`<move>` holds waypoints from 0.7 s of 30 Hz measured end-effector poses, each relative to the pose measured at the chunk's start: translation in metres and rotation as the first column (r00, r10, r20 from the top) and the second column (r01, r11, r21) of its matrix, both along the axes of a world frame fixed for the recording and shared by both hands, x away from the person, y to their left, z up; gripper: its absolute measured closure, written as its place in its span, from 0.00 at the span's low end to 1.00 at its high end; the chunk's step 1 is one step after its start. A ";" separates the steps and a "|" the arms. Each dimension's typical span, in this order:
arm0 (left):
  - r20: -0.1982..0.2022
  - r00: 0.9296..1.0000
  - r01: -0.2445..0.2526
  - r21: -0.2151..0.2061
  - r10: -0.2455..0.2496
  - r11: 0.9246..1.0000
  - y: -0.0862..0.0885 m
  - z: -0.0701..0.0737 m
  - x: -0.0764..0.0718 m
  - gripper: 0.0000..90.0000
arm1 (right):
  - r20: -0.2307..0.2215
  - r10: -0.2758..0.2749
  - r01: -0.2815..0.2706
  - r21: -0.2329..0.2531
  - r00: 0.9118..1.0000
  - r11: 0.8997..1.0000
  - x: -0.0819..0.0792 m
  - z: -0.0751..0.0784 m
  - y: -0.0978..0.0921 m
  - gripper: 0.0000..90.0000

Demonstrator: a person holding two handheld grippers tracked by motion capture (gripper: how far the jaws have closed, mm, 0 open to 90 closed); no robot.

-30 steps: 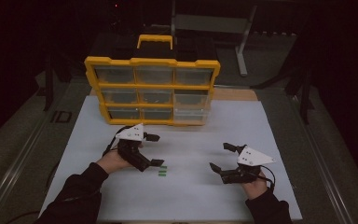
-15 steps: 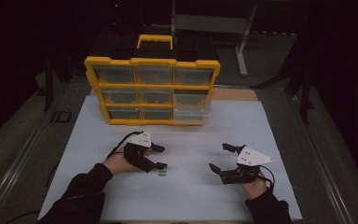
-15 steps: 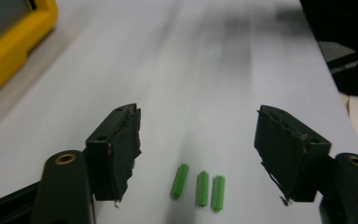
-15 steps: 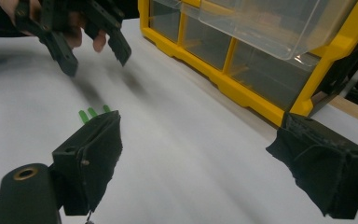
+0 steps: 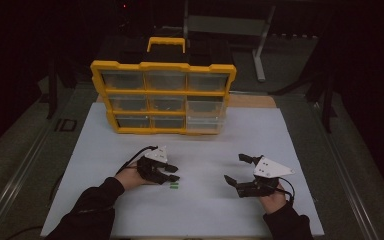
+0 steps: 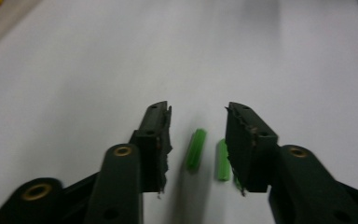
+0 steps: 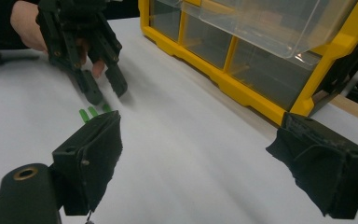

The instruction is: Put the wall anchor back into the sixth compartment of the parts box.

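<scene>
My left gripper (image 5: 172,173) has come down and forward since a second ago: back then it hovered higher over the white mat (image 5: 290,135), with the green pegs (image 5: 174,186) lying clear of it toward me; half a second ago it was already lower, and now its tips sit right at them. In the left gripper view its jaws stand apart with nothing clamped, and two green pegs (image 6: 196,149) lie flat on the mat in the gap, side by side: one near the middle, the other just beside the inner face of the jaw on that view's right. Whether that second peg touches the jaw I cannot tell. A third green bit peeks out under the same jaw, too hidden to judge.

My right gripper (image 5: 242,168) has barely shifted across the three frames; it rests low over the mat, well apart from the pegs, released, its jaws spread wide. Its own view looks across at the left gripper (image 7: 103,91), whose tips point down just above the pegs (image 7: 88,112), with the hand (image 7: 28,23) behind it.

The yellow drawer box (image 5: 163,97) stands at the far edge of the mat, unchanged, its lower right clear drawer (image 7: 270,23) pulled out a little
</scene>
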State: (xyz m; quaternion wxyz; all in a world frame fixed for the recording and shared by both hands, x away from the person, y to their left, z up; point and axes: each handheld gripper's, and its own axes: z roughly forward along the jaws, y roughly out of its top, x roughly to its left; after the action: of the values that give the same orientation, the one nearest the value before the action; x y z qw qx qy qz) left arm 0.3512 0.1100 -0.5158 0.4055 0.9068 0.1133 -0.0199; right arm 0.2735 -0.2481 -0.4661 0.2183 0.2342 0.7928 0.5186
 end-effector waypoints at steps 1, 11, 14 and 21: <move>-0.001 1.000 0.000 0.007 0.000 1.000 -0.001 -0.001 0.001 0.69 | 0.000 0.001 -0.001 0.000 1.000 1.000 0.000 0.000 0.000 0.16; 0.017 1.000 0.014 0.050 -0.015 0.999 -0.005 -0.007 0.003 0.84 | 0.002 -0.003 0.003 0.001 1.000 1.000 0.000 0.000 -0.001 0.16; 0.018 1.000 0.022 0.059 -0.023 0.998 -0.006 -0.006 0.003 0.86 | 0.005 -0.004 0.004 0.000 1.000 1.000 0.000 0.000 -0.001 0.16; 0.004 0.999 0.032 0.059 -0.033 0.998 -0.007 -0.006 0.005 0.93 | 0.003 -0.003 0.003 -0.002 1.000 1.000 0.000 0.000 0.000 0.16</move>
State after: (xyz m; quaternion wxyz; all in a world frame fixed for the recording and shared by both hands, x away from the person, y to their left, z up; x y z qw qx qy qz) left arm 0.3563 0.1034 -0.5221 0.3787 0.9201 0.0981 -0.0208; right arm 0.2733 -0.2486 -0.4664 0.2204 0.2347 0.7926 0.5179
